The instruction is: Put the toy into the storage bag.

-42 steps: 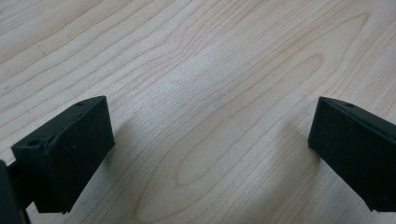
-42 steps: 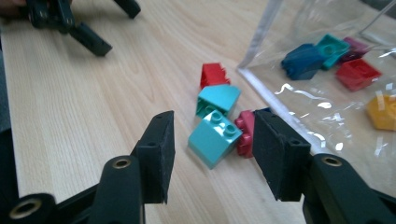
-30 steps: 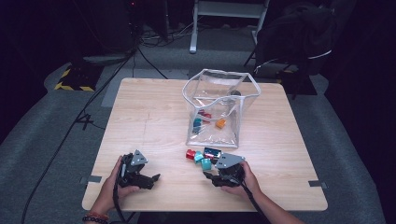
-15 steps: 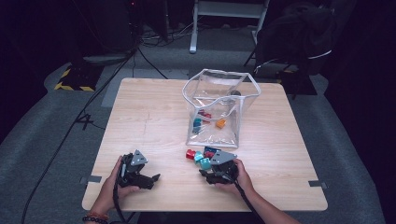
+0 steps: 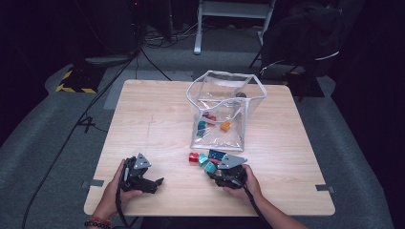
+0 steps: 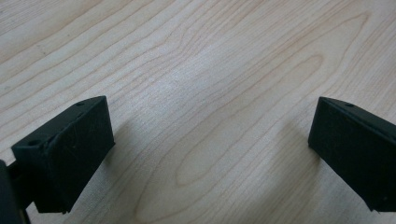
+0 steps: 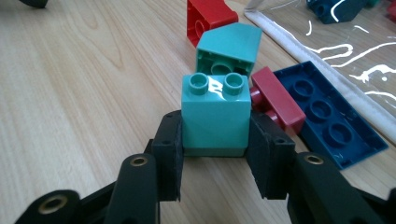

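A teal two-stud brick [image 7: 215,116] stands on the wooden table [image 5: 157,119]. My right gripper [image 7: 215,156] has just been closing, and its pads now press the brick's two sides. In the high view this gripper [image 5: 216,171] sits at the front centre, at the cluster of loose bricks [image 5: 205,160]. Just behind the held brick lie a second teal brick [image 7: 231,46], a red brick [image 7: 210,18], a thin red brick [image 7: 278,100] and a blue plate [image 7: 327,116]. My left gripper [image 5: 157,183] rests at the front left, its jaws wide open [image 6: 210,140] over bare wood.
A clear plastic bag [image 5: 224,109] stands open behind the loose bricks, with several coloured bricks inside. Its edge [image 7: 299,42] runs close to the blue plate. The table's front edge is near both hands.
My right gripper has edged slightly toward the loose bricks. The left hand and gripper have not moved.
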Tool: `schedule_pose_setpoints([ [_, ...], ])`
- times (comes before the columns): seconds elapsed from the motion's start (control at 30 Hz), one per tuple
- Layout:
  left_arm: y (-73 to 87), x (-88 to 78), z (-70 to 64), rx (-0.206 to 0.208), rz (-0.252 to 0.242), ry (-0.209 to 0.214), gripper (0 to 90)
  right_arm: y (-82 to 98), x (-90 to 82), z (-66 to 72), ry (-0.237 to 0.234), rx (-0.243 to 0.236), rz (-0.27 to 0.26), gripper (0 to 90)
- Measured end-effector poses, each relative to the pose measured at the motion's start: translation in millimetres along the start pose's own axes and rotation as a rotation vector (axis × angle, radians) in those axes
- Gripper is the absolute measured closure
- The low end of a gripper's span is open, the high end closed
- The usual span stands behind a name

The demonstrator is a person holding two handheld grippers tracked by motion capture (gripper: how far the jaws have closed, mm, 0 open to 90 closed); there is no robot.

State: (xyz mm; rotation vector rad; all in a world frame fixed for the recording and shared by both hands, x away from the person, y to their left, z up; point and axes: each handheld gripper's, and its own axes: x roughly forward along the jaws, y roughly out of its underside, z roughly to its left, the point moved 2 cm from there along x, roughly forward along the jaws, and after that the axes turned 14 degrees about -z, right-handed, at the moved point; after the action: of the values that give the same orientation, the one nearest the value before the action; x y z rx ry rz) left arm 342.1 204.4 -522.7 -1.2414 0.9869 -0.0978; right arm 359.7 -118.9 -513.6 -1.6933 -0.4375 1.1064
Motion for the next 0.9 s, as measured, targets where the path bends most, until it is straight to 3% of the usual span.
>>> schedule_pose_setpoints([
  [0.3,0.1,0.1,0.2,0.001,-0.001,-0.002,0.4,-4.1,-47.9,-21.4,-0.043,0.034,-0.075,59.0],
  [0.6,0.1,0.3,-0.2,-0.004,-0.001,-0.002,0.4,-14.1,-76.9,-51.5,0.052,0.062,-0.138,59.1],
  [0.9,0.1,0.2,-0.1,-0.003,-0.001,-0.003,0.4,-19.8,-98.2,-71.2,0.137,0.062,-0.175,59.1],
])
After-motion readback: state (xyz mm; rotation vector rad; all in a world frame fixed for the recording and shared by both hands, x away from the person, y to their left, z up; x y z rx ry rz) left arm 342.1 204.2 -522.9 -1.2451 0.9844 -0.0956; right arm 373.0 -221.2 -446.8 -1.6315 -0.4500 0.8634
